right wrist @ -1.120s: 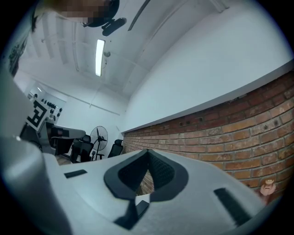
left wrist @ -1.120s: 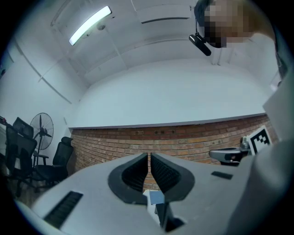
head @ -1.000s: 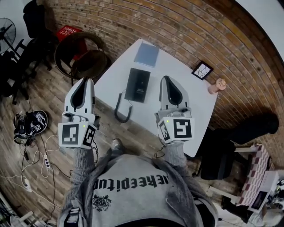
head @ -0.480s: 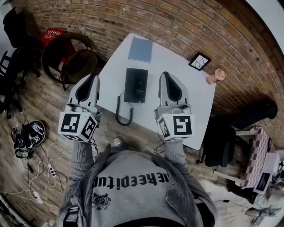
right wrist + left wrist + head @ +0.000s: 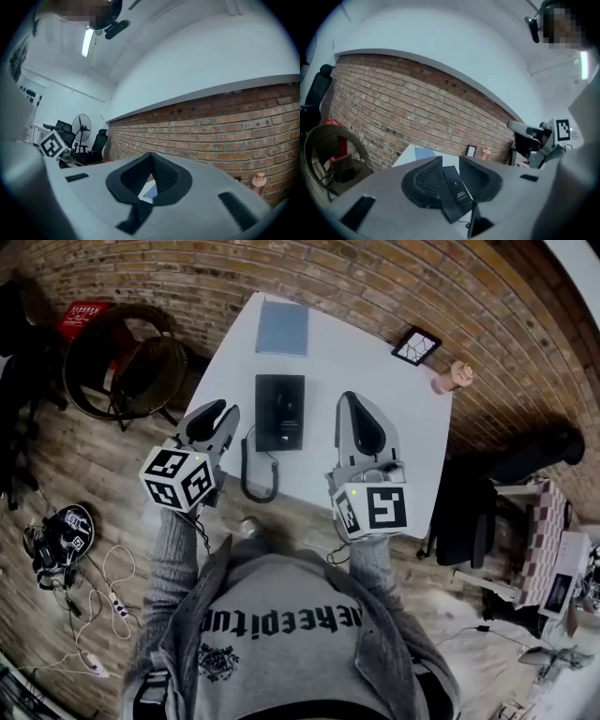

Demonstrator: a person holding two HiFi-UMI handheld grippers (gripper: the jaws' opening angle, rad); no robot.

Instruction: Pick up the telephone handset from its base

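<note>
Beyond the telephone (image 5: 280, 412) lie a blue notebook (image 5: 283, 328) and framed picture (image 5: 417, 345).

Matt black plastic telephone (image 5: 280, 412); smooth white table (image 5: 361, 357); rough brick wall (image 5: 281, 268).

Grey sweatshirt (image 5: 281, 657) print, roughly "KEEPITUP", small white print on telephone (image 5: 279, 412) illegible

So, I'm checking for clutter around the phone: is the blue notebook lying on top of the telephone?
No, the blue notebook lies apart from the telephone, farther back on the white table.
</note>
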